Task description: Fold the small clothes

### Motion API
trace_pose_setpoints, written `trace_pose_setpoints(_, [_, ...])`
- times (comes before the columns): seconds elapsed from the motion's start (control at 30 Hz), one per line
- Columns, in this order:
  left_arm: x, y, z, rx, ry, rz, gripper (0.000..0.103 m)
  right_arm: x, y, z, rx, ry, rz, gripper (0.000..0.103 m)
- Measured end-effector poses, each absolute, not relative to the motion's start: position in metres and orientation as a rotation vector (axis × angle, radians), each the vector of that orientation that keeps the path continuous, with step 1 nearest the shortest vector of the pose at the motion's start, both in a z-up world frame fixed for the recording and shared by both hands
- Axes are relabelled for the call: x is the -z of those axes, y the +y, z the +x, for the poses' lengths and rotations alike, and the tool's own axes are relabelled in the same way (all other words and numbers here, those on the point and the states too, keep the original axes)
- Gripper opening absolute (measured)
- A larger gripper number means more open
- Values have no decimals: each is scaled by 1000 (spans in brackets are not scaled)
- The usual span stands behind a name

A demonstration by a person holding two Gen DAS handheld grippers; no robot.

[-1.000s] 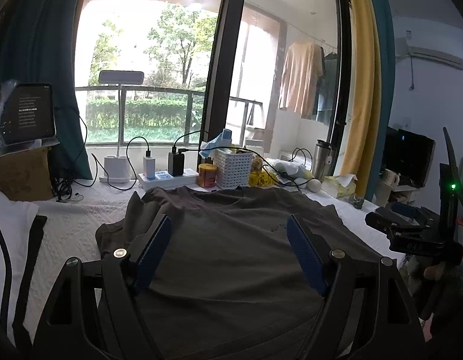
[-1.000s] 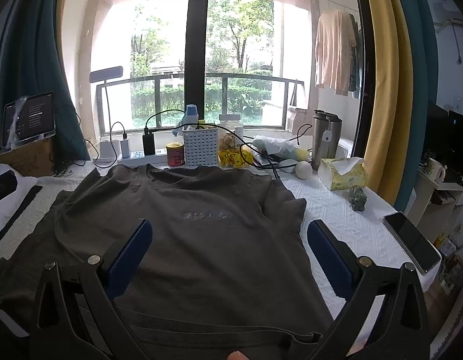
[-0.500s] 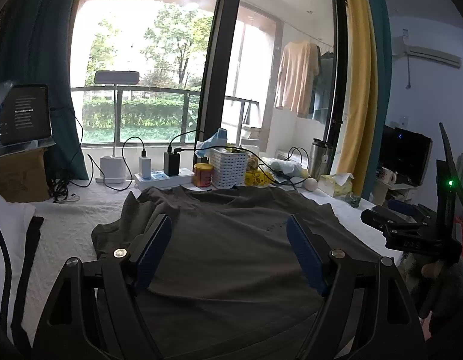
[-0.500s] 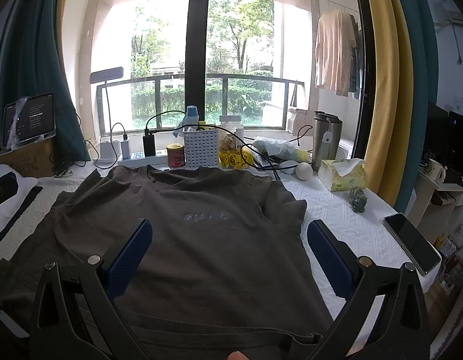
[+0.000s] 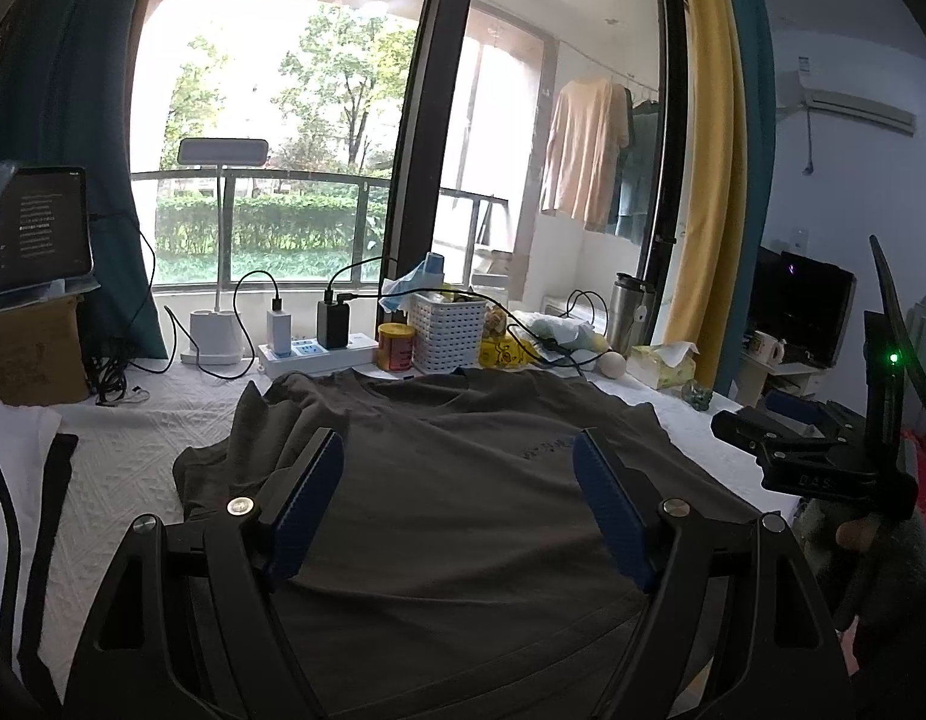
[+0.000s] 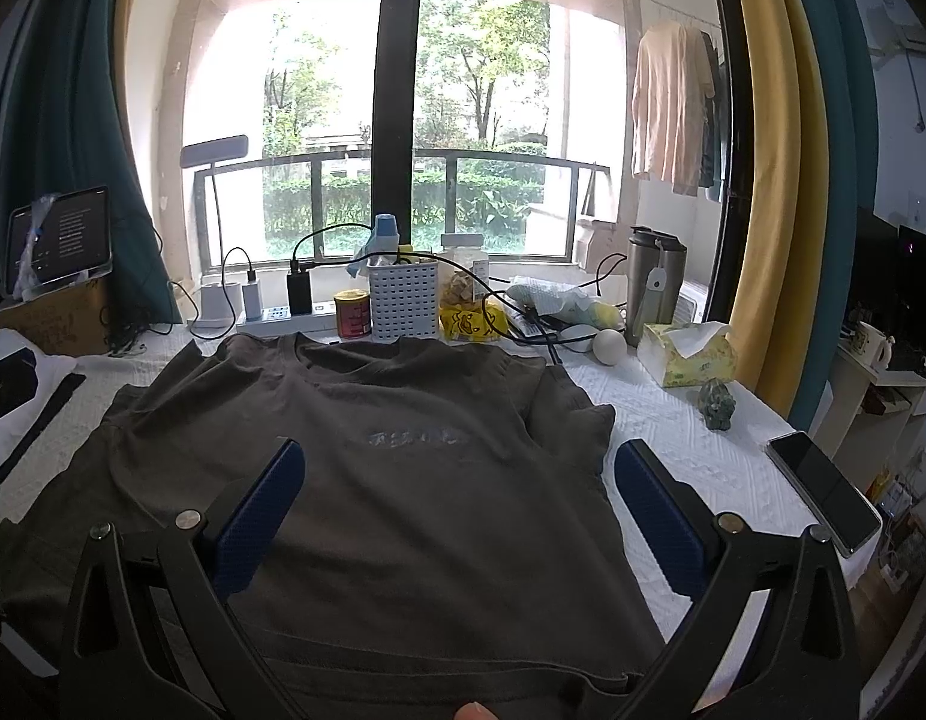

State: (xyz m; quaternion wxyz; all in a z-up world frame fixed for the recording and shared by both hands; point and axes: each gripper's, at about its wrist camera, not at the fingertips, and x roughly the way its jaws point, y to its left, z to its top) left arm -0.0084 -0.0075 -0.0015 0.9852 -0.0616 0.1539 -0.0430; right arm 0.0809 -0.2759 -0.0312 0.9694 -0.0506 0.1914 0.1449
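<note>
My left gripper point(image 5: 457, 504) hangs with its jaws wide apart and nothing between them, over the left half of the dark grey T-shirt point(image 6: 403, 480), which lies spread face-up on the white quilted cover point(image 6: 691, 450) ahead of both tools, collar toward the far clutter. To the left of that gripper the left sleeve point(image 5: 223, 456) sits bunched and rumpled — I judge the cloth light, limp and easily dragged, so a pinch at a seam or hem should hold better than one on flat fabric. Below my right gripper point(image 6: 457, 504), likewise spread open and empty, the bottom hem point(image 6: 439, 666) crosses the near edge; to its right the right sleeve point(image 6: 571, 414) lies flatter, a likely second hold. Hard to read: the pale chest print point(image 6: 418, 438) is blurred, the near hem corners are cut off behind the gripper frames — and whether the back layer is smooth beneath cannot be told.
</note>
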Motion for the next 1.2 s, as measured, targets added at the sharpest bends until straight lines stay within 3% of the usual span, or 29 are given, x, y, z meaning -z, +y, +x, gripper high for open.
trace_pose_setpoints(1.2, [9, -8, 41, 35, 412, -136, 82, 38, -288, 126, -311, 449, -87, 102])
